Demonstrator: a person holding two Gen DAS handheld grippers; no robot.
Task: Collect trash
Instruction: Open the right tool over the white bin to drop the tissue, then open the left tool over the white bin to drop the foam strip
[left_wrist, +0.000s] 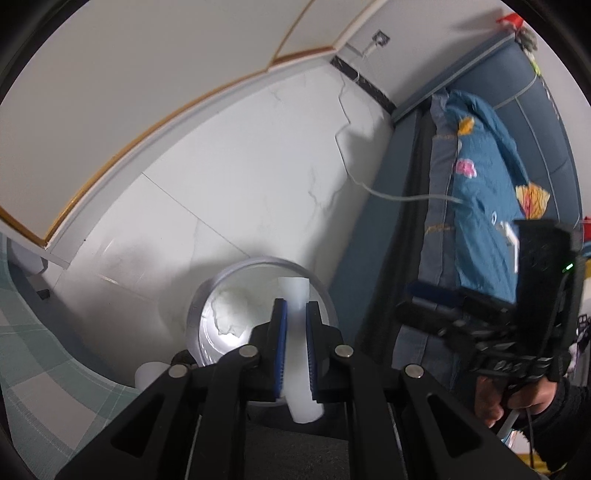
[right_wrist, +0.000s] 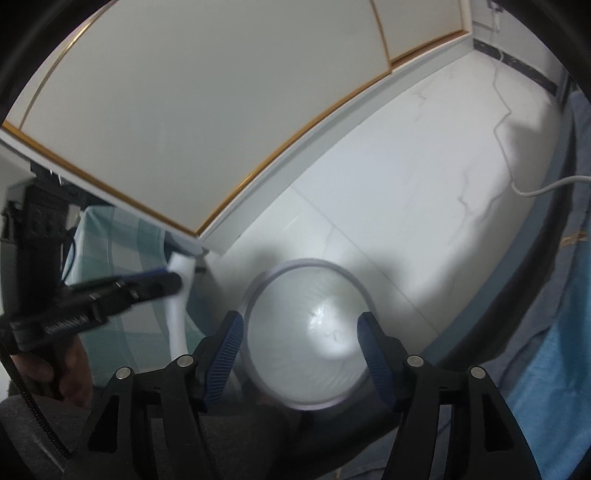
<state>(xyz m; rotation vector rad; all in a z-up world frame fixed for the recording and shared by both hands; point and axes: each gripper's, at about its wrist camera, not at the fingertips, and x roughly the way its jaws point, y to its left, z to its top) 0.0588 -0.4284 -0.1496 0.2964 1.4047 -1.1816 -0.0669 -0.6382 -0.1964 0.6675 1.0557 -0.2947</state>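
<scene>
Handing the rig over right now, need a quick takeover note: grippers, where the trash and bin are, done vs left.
Left gripper: shut on a white paper tube, held above the mouth of the bin.
Right gripper: open, nothing between the pads, hanging over the bin.
Bin: round, white liner, on the white tiled floor beside the blue bed. Crumpled white paper already lies inside.
Done: some trash binned.
Left: drop the tube into the bin. A white cup-like item by the bin may need collecting.

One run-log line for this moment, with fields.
left gripper: shut on white tube | right gripper: open, nothing held | bin: below both, lined
</scene>
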